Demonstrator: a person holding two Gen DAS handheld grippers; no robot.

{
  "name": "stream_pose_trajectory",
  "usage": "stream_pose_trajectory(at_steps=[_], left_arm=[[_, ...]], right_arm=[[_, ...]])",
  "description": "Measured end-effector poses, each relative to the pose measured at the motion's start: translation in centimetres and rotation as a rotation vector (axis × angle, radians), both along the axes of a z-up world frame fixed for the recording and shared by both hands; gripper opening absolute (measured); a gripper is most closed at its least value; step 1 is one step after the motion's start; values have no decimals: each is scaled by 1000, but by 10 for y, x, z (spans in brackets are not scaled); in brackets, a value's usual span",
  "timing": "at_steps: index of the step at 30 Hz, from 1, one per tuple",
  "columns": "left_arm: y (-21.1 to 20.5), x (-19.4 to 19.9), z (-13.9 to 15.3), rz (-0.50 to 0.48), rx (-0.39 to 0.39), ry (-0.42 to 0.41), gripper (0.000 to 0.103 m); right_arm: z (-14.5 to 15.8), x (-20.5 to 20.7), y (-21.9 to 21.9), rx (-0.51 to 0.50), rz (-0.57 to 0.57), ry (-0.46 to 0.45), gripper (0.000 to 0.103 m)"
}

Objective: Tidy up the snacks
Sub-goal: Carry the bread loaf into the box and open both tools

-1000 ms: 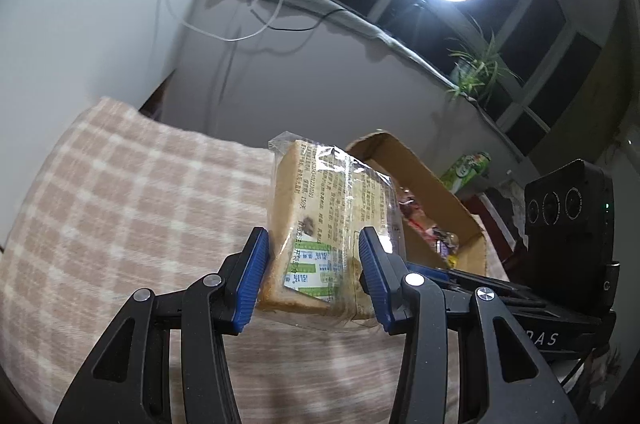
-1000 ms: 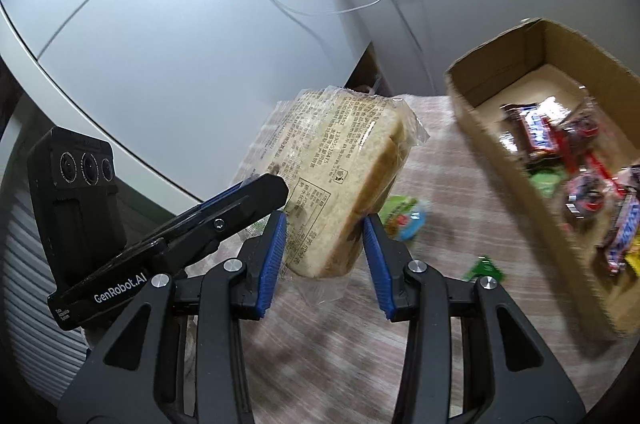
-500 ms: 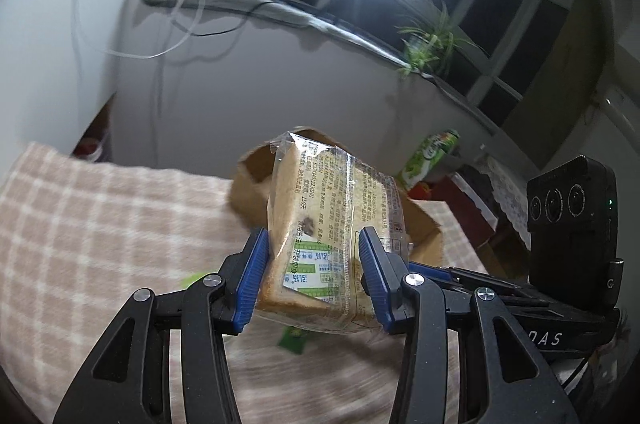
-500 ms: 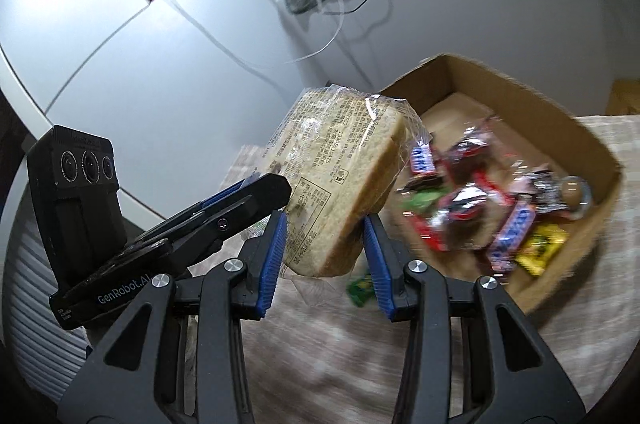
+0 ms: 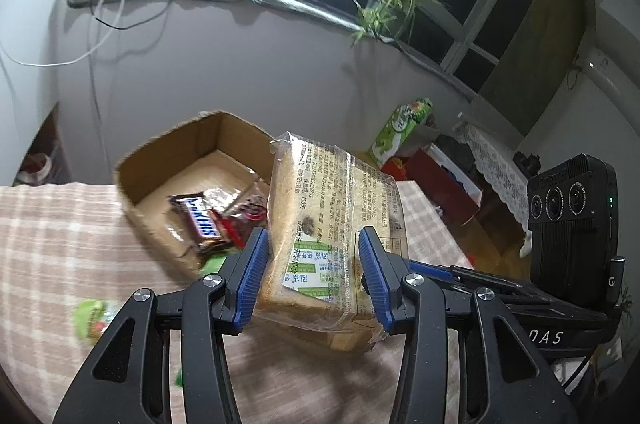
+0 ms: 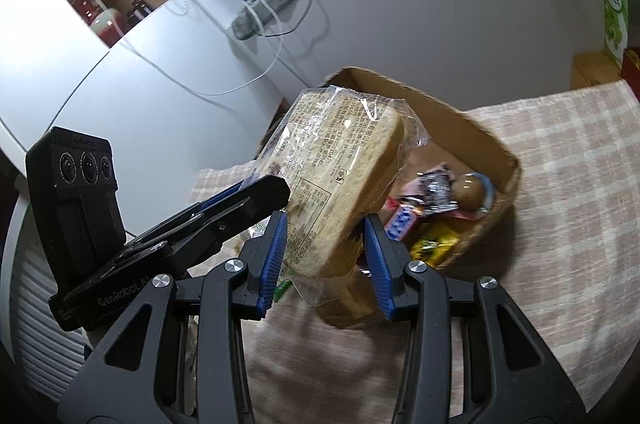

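A clear-wrapped loaf of sliced bread [image 5: 332, 236] is held in the air by both grippers, also seen in the right wrist view [image 6: 340, 191]. My left gripper [image 5: 314, 278] is shut on one end of it. My right gripper [image 6: 324, 266] is shut on the other end. Behind the bread stands an open cardboard box [image 5: 160, 159] with a Snickers bar [image 5: 200, 222] and several other wrapped snacks; the box also shows in the right wrist view [image 6: 492, 147].
The box stands on a checked beige tablecloth [image 6: 560, 203]. A green wrapped snack [image 5: 94, 316] lies on the cloth at the left. A green carton [image 5: 400, 127] and a red box [image 5: 432, 175] stand beyond the table. A white cabinet [image 6: 120, 95] stands at the left.
Both grippers have swung with the bread toward the cardboard box, which now lies right behind the loaf. Their grip on the bread is unchanged.
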State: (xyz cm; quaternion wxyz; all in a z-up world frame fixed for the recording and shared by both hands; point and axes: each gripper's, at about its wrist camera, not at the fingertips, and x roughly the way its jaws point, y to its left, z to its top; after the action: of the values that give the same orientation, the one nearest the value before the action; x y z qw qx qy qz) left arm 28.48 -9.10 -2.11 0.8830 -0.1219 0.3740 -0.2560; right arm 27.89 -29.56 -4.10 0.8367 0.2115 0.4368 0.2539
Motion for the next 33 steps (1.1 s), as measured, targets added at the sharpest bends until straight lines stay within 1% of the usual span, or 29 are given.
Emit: stream_pose_trajectory(at_steps=[9, 14, 18, 22, 24, 31, 33], left_arm=[[-31, 14, -14, -35, 35, 40, 43], [-39, 18, -19, -37, 61, 50, 42], [-40, 19, -22, -35, 95, 54, 42], [-38, 18, -24, -25, 105, 53, 42], [-35, 19, -23, -7, 116, 45, 42], [-23, 16, -16, 5, 111, 32, 42], [-21, 13, -14, 4, 120, 24, 42]], right_arm=[[-17, 10, -22, 6, -32, 35, 42], [-20, 13, -26, 6, -34, 28, 42], [-18, 15, -24, -2, -41, 24, 42], [-14, 14, -23, -45, -71, 1, 42], [-12, 14, -22, -45, -69, -1, 42], [-4, 5, -14, -64, -52, -20, 42], [-1, 0, -11, -72, -45, -30, 42]])
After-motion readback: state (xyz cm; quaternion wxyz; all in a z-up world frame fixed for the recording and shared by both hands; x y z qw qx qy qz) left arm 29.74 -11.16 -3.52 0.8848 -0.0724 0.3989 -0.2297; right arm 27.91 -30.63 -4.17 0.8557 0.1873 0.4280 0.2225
